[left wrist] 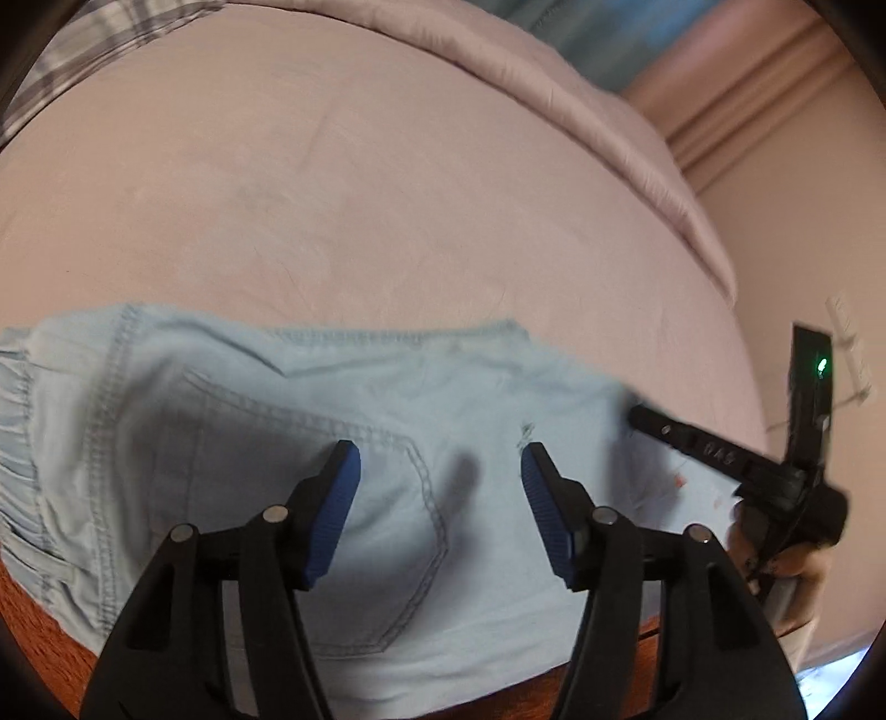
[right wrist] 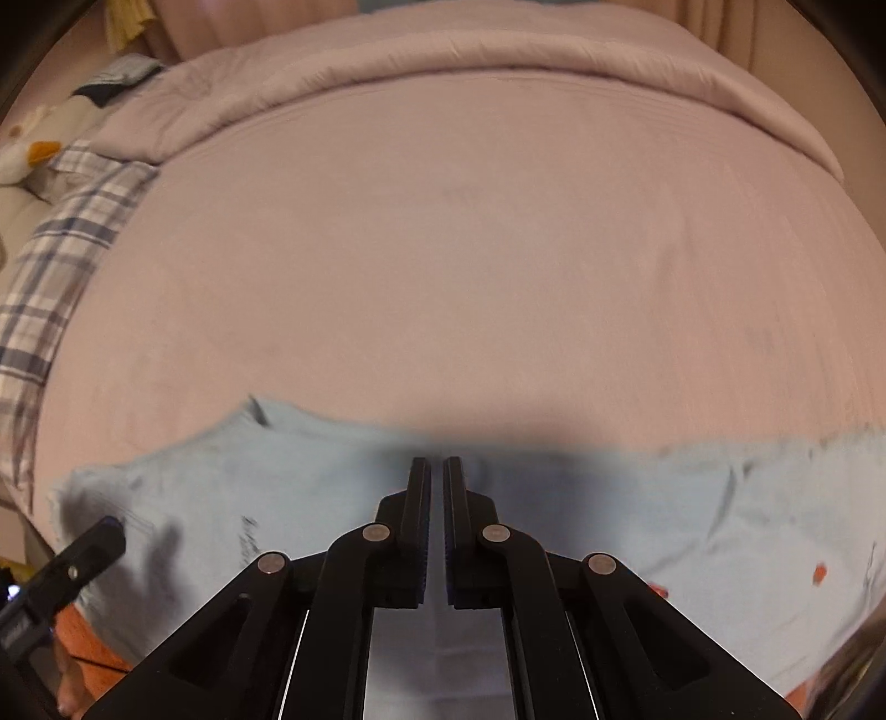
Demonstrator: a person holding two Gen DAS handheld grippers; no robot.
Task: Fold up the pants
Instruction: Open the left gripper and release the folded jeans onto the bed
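Dim warm indoor light; soft shadows under jaws; motion blur throughout; strong fisheye bending, dark vignette corners.

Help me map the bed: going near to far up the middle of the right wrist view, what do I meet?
Right claw → light blue pants → bare pink sheet → rolled-back comforter.

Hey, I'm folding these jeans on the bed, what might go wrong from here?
1. The jeans lie at the near edge of the bed; a tug could slide them off.
2. The left gripper is open above the back pocket, holding nothing, so that side may shift.
3. The right gripper is shut with no cloth seen between its fingers; it may drag rather than lift.
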